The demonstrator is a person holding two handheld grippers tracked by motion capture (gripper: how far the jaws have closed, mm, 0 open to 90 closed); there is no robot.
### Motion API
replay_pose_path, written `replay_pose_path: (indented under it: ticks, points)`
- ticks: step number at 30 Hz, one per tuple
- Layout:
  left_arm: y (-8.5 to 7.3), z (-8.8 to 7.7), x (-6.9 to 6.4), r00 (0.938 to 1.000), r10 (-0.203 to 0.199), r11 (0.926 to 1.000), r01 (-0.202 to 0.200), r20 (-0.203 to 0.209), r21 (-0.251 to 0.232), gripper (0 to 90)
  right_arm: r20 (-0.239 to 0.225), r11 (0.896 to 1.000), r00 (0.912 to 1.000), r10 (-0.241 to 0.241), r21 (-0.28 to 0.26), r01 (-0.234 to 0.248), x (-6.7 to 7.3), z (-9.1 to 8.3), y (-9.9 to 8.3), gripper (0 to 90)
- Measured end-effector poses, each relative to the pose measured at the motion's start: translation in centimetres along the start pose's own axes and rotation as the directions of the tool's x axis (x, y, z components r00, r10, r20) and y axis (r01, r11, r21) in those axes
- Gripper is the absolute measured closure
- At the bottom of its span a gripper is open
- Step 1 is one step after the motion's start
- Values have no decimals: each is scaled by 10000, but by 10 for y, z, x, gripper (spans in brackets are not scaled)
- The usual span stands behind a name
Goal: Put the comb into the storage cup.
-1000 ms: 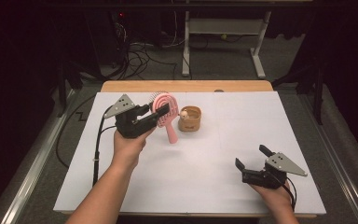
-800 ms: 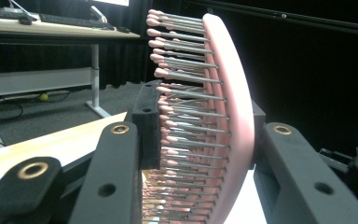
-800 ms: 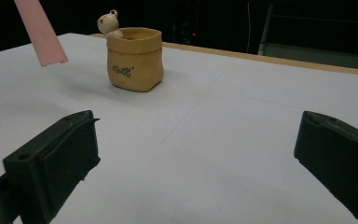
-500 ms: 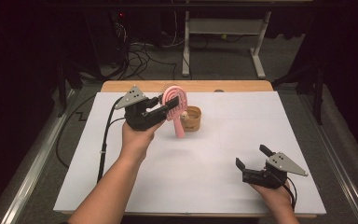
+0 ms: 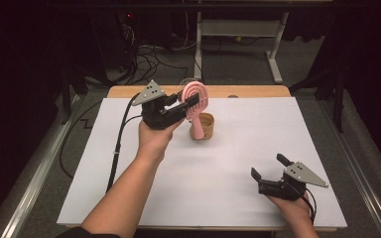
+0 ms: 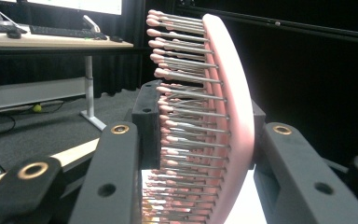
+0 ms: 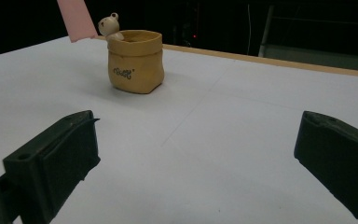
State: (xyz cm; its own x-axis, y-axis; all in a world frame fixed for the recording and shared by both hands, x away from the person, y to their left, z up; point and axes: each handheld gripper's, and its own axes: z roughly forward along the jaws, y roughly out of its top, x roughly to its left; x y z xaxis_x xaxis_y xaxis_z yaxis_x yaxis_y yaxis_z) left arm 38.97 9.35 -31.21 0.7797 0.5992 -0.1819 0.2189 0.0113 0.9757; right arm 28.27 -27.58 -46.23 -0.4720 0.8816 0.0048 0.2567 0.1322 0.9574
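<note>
Counting: one pink hairbrush (image 5: 195, 99), one tan pot (image 5: 206, 126) — pot near the table's (image 5: 278, 124) far edge.
Left gripper (image 5: 191, 104): clamped on the hairbrush's head, held above the pot.
Right gripper (image 5: 270, 168): jaws wide — empty, near corner.

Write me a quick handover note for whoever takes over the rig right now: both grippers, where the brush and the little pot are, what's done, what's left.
Left gripper: shut on the head of the pink hairbrush, held in the air with the handle hanging down beside the yellow pot.
Right gripper: open, holding nothing, resting near the front right of the white table sheet.
Pot: upright near the middle of the sheet's far part, a small bear figure on its rim.
Done: brush picked up.
Left: probably lower the handle into the pot and let go.
</note>
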Motion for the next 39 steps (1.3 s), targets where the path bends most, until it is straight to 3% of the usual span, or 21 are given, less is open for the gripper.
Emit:
replay_pose_path:
  ticks: [5,16,39]
  points:
    - [5,8,1,9999,-66,10000,67,117,-52,637,-8,10000,10000,-40,-9,40,1,0,0,4]
    - [19,28,1,9998,210,9996,-210,8,-169,637,16,10000,10000,20,-61,-20,0,-1,0,4]
    - [18,49,18,9987,51,9994,-68,-510,-328,637,-11,9998,10000,78,-180,-78,-1,0,1,4]
